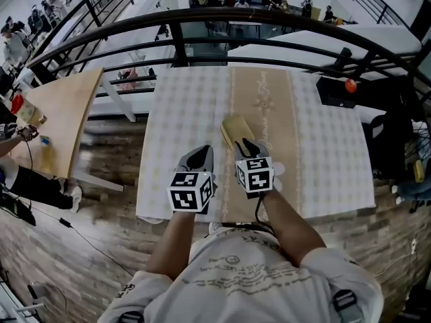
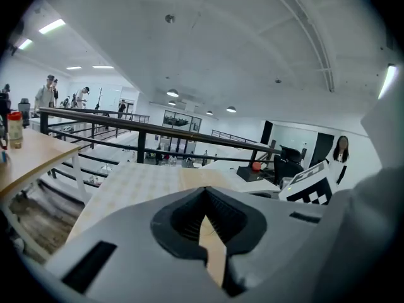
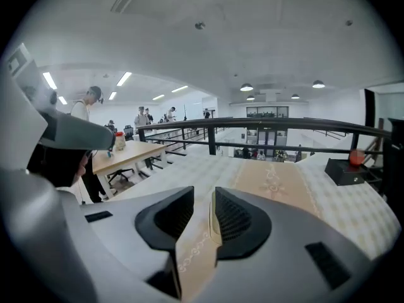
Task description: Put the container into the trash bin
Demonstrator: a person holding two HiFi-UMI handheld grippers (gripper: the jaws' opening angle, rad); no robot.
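Beyond your right gripper (image 1: 250,144) lies the container (image 1: 236,130), likely light and flimsy; pinch its thin near rim, already between those barely parted jaws. Left gripper (image 1: 200,155) closed, empty.

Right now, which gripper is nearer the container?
Right. The right gripper is at the near edge of the container, touching or almost. The left gripper is further back on its left, clearly apart.

Bright, even light from ceiling lamps (image 3: 247,87) (shadows soft); fisheye edges bend, near jaws blur.
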